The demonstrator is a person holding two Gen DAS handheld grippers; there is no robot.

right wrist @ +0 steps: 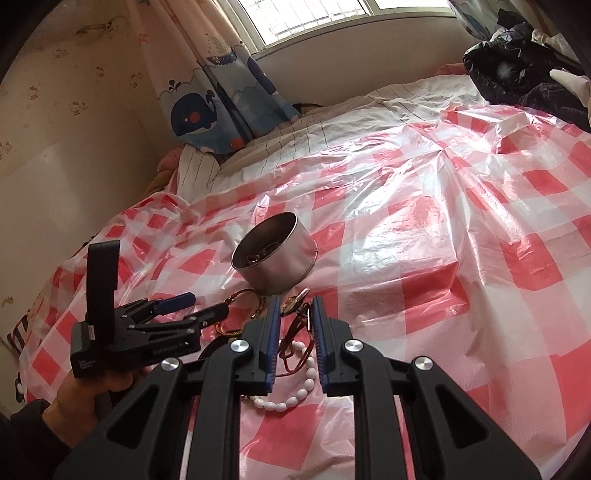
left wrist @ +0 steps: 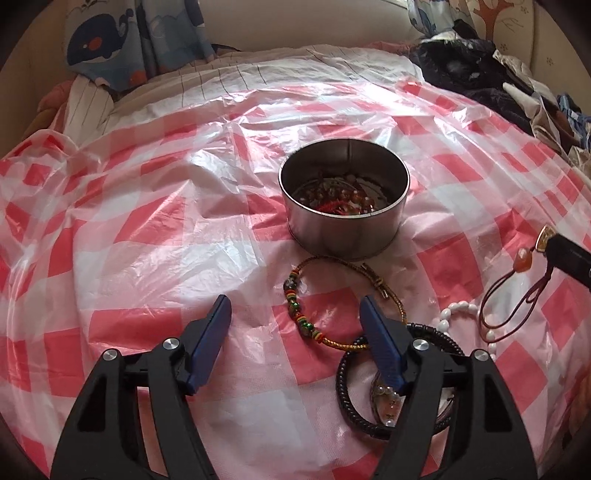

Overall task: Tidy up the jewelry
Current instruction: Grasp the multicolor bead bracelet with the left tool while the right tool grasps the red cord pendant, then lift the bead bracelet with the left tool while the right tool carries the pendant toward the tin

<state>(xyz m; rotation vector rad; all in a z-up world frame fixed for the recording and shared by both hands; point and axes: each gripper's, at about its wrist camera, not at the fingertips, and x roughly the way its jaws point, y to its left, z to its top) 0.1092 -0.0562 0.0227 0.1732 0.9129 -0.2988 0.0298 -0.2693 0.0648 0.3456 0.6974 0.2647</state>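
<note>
Now the right gripper (right wrist: 294, 301) has its jaws narrowed on a red cord bracelet (right wrist: 291, 332) with a gold charm; the cord hangs down between the blue pads, its long axis about vertical, the charm at the top. The left gripper (left wrist: 295, 306) is released, its jaws wide apart and nothing between them, pointing toward the metal tin (left wrist: 343, 206). Just in front of it lies a braided bracelet with coloured beads (left wrist: 295, 302), curved open toward the right. A black coil bracelet (left wrist: 345, 384) lies under its right finger, and a white bead bracelet (left wrist: 454, 314) is beside. The tin stands upright with beads inside. All rests on a red-and-white checked plastic sheet (left wrist: 147, 236) over a bed, near a whale curtain (right wrist: 199, 110) and a window (right wrist: 314, 18).
</note>
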